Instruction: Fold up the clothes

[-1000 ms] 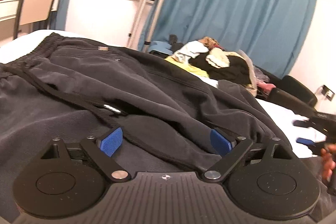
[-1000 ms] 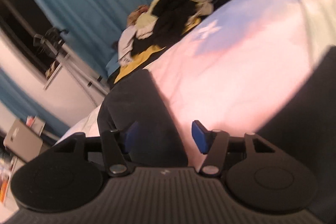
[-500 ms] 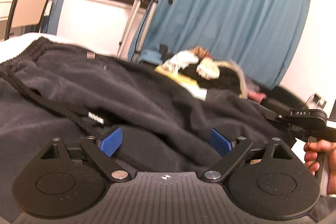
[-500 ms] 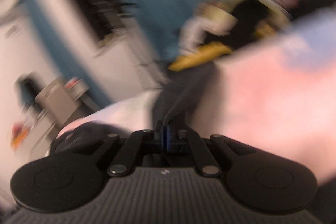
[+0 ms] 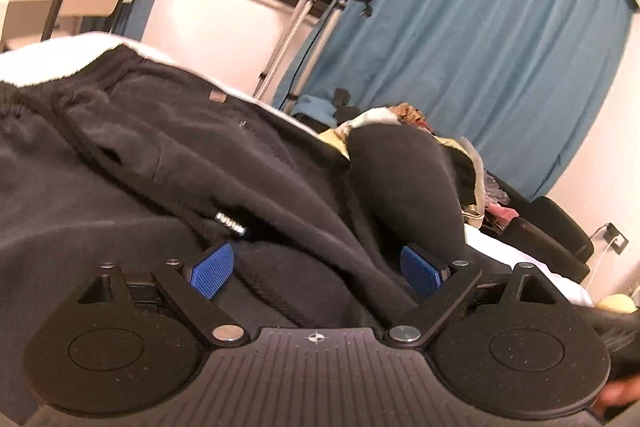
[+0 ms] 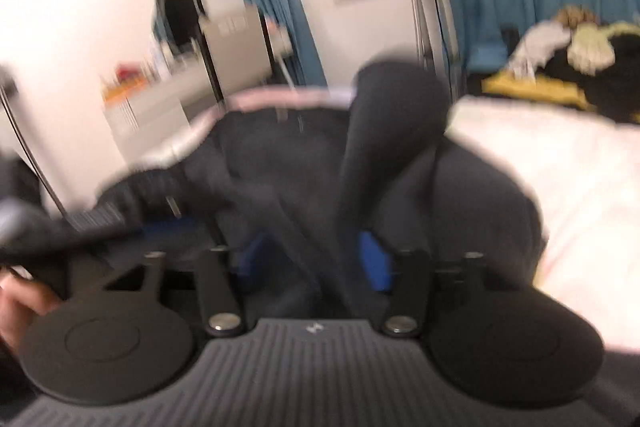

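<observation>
Black trousers (image 5: 168, 163) under left gripper (image 5: 318, 269), jaws wide, tilted.

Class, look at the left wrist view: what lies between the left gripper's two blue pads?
Folds of the black sweatpants fill the gap of the open left gripper, seen in the left wrist view.

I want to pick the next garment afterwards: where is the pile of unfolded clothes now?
The pile of clothes lies at the far end of the bed, right of centre in both views, before the blue curtain, beyond the black trousers.
</observation>
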